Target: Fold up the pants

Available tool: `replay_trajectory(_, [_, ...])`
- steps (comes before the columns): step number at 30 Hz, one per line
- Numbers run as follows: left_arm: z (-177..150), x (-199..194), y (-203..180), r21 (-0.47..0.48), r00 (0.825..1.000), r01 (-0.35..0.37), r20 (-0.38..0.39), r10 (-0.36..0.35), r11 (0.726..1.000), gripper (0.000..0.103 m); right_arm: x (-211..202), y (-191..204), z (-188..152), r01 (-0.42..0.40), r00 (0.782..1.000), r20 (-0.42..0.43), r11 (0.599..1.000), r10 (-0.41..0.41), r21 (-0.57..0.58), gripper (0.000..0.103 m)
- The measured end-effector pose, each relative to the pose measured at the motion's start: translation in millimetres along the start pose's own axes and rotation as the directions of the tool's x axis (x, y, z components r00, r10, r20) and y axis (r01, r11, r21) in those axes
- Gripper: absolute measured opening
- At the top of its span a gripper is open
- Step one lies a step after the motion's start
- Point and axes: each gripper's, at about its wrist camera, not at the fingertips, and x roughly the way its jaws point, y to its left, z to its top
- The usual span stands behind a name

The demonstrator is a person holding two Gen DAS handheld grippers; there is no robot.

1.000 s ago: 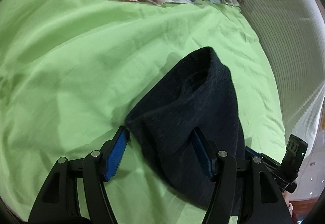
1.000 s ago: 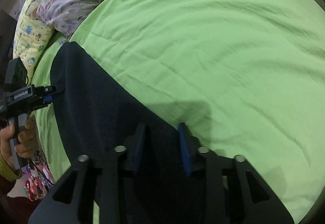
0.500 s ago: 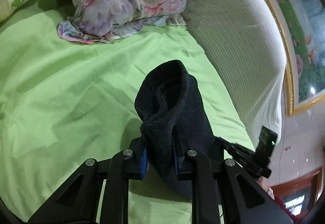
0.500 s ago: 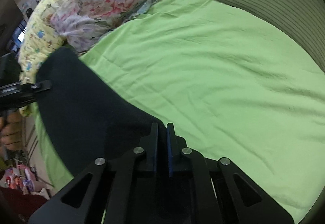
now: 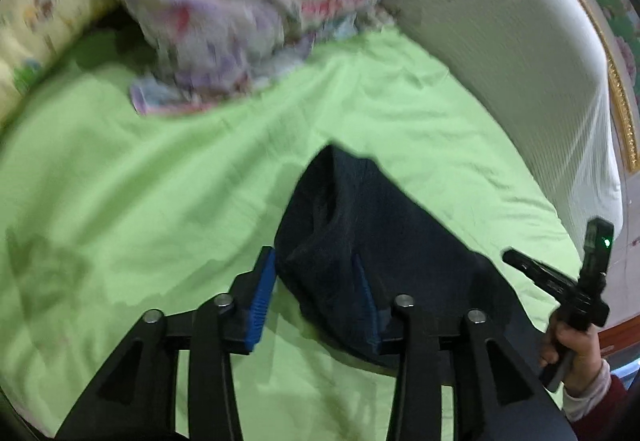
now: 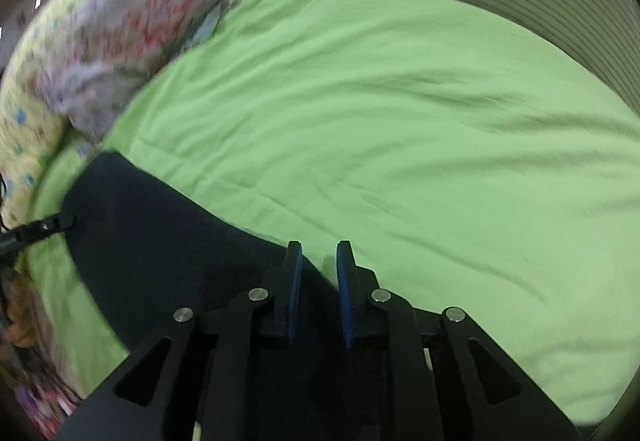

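Observation:
Dark navy pants (image 5: 360, 233) lie on a green bedsheet (image 5: 140, 201). In the left wrist view my left gripper (image 5: 316, 281) is open, its blue-padded fingers (image 5: 262, 291) apart around a bunched end of the pants. In the right wrist view the pants (image 6: 160, 241) stretch left from my right gripper (image 6: 318, 269), which is open by a small gap over the cloth's edge. The right gripper also shows in the left wrist view (image 5: 560, 281), and the left gripper's tip shows in the right wrist view (image 6: 44, 227).
A floral pillow (image 5: 240, 1) and a yellow patterned bolster (image 5: 36, 21) lie at the head of the bed. A white ribbed headboard (image 5: 520, 61) runs along the right. The green sheet (image 6: 400, 121) spreads wide ahead of the right gripper.
Both grippers were shut on the pants half a second ago and have opened. The lifted cloth has come down onto the sheet. Both views are blurred by motion.

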Motion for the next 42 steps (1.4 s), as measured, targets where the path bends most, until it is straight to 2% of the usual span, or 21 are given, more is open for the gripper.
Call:
replay_trajectory(4, [11, -23, -20, 0.056, 0.999, 0.03, 0.044, -0.033, 0.998, 0.05, -45, -26, -27, -0.026, 0.997, 0.077, 0.994, 0.018, 0.108, 0.029])
replay_trajectory(8, [14, -19, -65, 0.16, 0.996, 0.081, 0.018, -0.085, 0.984, 0.054, -82, -48, -62, -0.035, 0.99, 0.139, 0.975, 0.004, 0.219, 0.035])
replay_trajectory(12, [4, 4, -120, 0.253, 0.987, 0.156, -0.071, -0.143, 0.955, 0.056, -117, -72, -111, -0.011, 0.982, 0.181, 0.943, -0.052, 0.331, 0.04])
replay_trajectory(15, [-11, 24, -168, 0.33, 0.973, 0.218, -0.152, -0.176, 0.918, 0.057, -138, -93, -147, 0.002, 0.978, 0.19, 0.909, -0.09, 0.418, 0.042])
replay_trajectory(18, [-32, 44, -216, 0.405, 0.947, 0.287, -0.255, -0.193, 0.868, 0.058, -155, -112, -182, 0.016, 0.973, 0.193, 0.866, -0.13, 0.5, 0.043])
replay_trajectory(23, [-73, 70, -297, 0.528, 0.899, 0.392, -0.394, -0.191, 0.754, 0.059, -178, -143, -230, 0.022, 0.964, 0.196, 0.791, -0.178, 0.611, 0.044])
replay_trajectory(24, [-84, 75, -318, 0.554, 0.884, 0.422, -0.428, -0.189, 0.718, 0.06, -183, -150, -241, 0.017, 0.962, 0.199, 0.768, -0.186, 0.64, 0.046])
replay_trajectory(26, [-98, 82, -344, 0.585, 0.868, 0.452, -0.464, -0.179, 0.674, 0.061, -189, -160, -257, 0.013, 0.958, 0.202, 0.734, -0.204, 0.679, 0.047])
replay_trajectory(28, [-117, 89, -372, 0.61, 0.841, 0.495, -0.514, -0.167, 0.619, 0.062, -193, -171, -270, 0.004, 0.954, 0.207, 0.701, -0.216, 0.713, 0.049])
replay_trajectory(31, [-144, 98, -411, 0.652, 0.813, 0.544, -0.565, -0.14, 0.529, 0.064, -195, -183, -286, -0.01, 0.951, 0.213, 0.661, -0.226, 0.75, 0.049])
replay_trajectory(33, [-161, 105, -435, 0.674, 0.801, 0.564, -0.588, -0.116, 0.477, 0.065, -195, -190, -292, -0.015, 0.948, 0.215, 0.642, -0.235, 0.767, 0.05])
replay_trajectory(36, [-181, 120, -464, 0.687, 0.779, 0.59, -0.622, -0.076, 0.425, 0.065, -192, -202, -301, -0.032, 0.947, 0.22, 0.609, -0.236, 0.793, 0.051])
replay_trajectory(39, [-193, 136, -481, 0.691, 0.763, 0.608, -0.645, -0.047, 0.39, 0.066, -188, -213, -306, -0.052, 0.945, 0.229, 0.586, -0.232, 0.808, 0.051])
replay_trajectory(42, [-207, 151, -494, 0.701, 0.748, 0.624, -0.663, -0.007, 0.345, 0.066, -183, -220, -304, -0.064, 0.944, 0.239, 0.583, -0.229, 0.81, 0.051])
